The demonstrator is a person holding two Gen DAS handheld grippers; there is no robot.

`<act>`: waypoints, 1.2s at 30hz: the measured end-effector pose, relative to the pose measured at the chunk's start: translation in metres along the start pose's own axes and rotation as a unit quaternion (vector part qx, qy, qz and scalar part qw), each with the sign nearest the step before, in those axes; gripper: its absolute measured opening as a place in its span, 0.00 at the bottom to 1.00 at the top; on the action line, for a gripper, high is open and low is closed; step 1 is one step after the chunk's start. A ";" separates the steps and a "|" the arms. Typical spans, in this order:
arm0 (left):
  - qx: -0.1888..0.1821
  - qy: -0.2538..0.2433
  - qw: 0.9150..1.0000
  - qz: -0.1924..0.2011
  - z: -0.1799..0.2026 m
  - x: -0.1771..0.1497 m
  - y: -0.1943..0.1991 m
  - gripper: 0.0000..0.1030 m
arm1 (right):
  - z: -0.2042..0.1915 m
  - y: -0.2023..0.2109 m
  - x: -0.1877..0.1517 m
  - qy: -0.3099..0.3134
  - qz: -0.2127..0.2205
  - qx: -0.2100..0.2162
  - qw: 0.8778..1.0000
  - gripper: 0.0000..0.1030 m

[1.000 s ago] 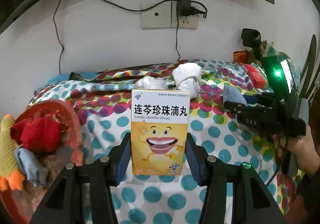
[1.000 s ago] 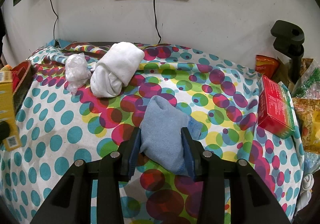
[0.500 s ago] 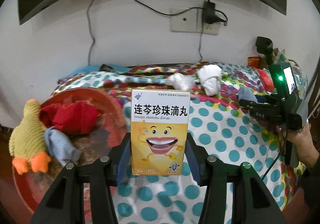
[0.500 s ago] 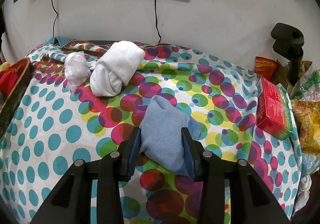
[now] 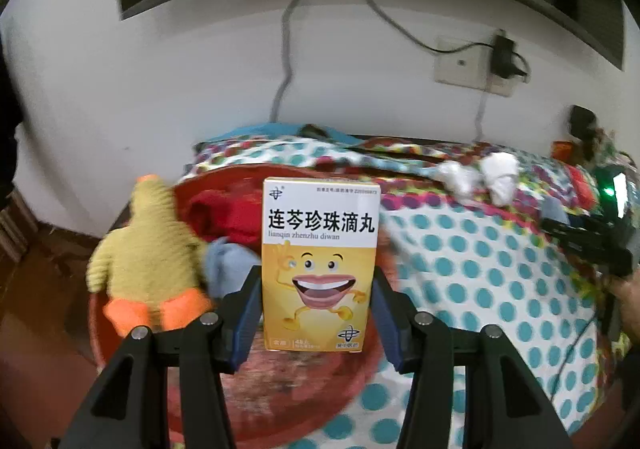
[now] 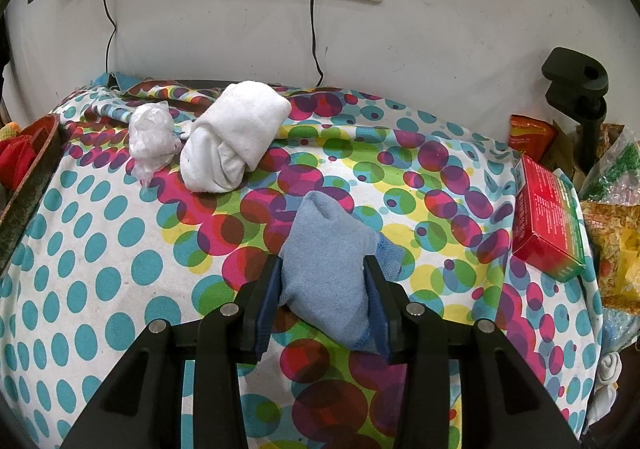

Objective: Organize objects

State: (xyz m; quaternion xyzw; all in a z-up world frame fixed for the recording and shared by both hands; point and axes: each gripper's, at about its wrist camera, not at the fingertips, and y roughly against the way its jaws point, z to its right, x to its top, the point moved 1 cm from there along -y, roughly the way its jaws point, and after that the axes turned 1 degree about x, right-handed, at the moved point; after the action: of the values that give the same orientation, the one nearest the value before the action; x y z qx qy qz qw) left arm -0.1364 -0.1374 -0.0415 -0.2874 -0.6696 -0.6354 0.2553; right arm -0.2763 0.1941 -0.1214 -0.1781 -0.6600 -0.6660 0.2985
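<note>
Swinging left across the spotted tabletop (image 5: 472, 281), your left gripper (image 5: 318, 313) now hangs over the red basket (image 5: 280, 385), which has slid from the view's edge to its middle. It pinches the yellow box (image 5: 320, 265) upright above the duck (image 5: 144, 261) and cloths. Release looks close. Your right gripper (image 6: 326, 301) has not moved, clamped on the blue sock (image 6: 324, 269) lying on the tabletop.

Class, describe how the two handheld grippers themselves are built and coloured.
Both the left gripper and right gripper have black angular frames, silver round screw heads, and blue pads lining the fingers. Seen from the left, the right gripper's body shows a green light.
</note>
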 end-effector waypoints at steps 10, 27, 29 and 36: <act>0.059 0.002 0.998 0.001 -0.054 0.019 0.002 0.51 | 0.000 0.000 0.000 0.000 0.000 0.000 1.000 0.39; 0.080 0.040 0.994 -0.067 -0.087 0.049 -0.073 0.52 | 0.000 -0.001 0.000 0.001 0.000 -0.001 1.000 0.39; 0.067 0.055 0.993 -0.080 -0.093 0.048 -0.077 0.58 | -0.001 -0.001 0.000 0.002 0.000 -0.001 1.000 0.39; 0.055 0.060 0.994 -0.075 -0.091 0.036 -0.068 0.60 | 0.000 -0.002 0.000 0.004 0.000 -0.003 1.000 0.39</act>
State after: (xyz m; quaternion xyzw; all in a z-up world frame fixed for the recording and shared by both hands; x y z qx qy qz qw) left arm -0.2118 -0.2278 -0.0584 -0.1834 -0.7071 -0.6307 0.2619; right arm -0.2770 0.1938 -0.1229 -0.1765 -0.6567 -0.6688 0.3005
